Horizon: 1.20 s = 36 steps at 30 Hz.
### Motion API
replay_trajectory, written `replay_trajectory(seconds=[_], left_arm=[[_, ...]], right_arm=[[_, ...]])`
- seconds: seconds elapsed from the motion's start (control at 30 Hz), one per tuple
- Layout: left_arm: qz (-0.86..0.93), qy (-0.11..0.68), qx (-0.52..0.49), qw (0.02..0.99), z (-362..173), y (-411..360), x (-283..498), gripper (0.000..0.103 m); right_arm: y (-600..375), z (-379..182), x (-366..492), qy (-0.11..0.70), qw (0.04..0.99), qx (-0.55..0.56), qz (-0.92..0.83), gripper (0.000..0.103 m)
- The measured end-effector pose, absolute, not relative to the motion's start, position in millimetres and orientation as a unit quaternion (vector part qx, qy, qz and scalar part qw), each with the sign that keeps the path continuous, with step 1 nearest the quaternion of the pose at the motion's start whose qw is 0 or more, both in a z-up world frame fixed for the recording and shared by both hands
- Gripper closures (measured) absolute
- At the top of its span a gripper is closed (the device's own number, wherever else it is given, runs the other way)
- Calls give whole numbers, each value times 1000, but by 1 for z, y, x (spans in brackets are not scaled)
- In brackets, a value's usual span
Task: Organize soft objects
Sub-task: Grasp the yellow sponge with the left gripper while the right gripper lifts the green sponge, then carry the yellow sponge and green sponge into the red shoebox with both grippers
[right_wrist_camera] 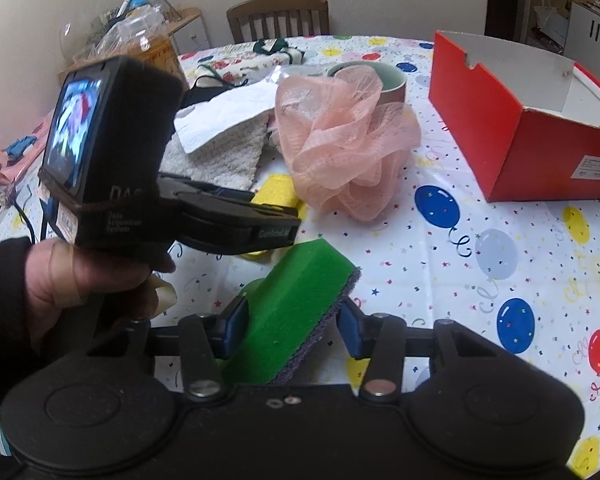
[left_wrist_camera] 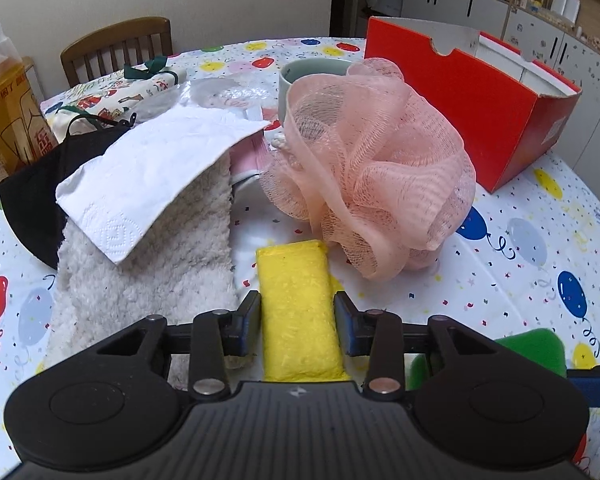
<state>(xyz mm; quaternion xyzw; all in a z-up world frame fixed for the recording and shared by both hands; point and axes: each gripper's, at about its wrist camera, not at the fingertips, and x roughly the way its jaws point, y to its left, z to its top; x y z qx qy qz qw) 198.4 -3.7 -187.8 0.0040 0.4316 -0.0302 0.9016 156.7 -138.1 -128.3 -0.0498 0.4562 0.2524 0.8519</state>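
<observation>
We see the table under its balloon cloth filling both views, with the red box standing open at 2 o'clock, well apart from the rest. Next in bulk, the pink pouf sits at 12 o'clock from the yellow sponge, leaning against a cup behind it and crowding the way toward the box. At 10 o'clock lies the white towel, a paper napkin draped over its far end and a black mask beside that. The yellow sponge lies on the cloth between the left gripper jaws; both pads touch its sides, so we read it as grasped. The green sponge, scourer side at 3 o'clock, sits tilted in the right gripper; its left pad meets the foam, but we cannot tell whether the right pad presses on it.
</observation>
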Motion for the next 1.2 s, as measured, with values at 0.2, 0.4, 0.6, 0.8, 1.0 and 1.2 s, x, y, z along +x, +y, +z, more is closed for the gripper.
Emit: replay_trajectory(seconds=[0.2,0.4,0.6,0.8,1.0,1.2], left_arm=[[-28,428,-6,903,-183,0,189,65],[-34,412,-25,910,-162,3,172,65],[-51,398,-47,915,-131,6,153,65],[-76,383,-53,919,-99,1,139,65],[-94,360,-48,927,-66,-11,135,65],[-96,341,-33,934,-51,-30,149,65]], right_arm=[[-156,-122,158,453,859,-18,238,62],[-174,-106,156,441,870,0,222,62],[-186,-89,151,431,873,-3,225,62],[-206,-61,150,410,885,-12,219,62],[-230,-30,166,373,907,-19,193,62],[-252,-6,199,351,917,-31,186,62]])
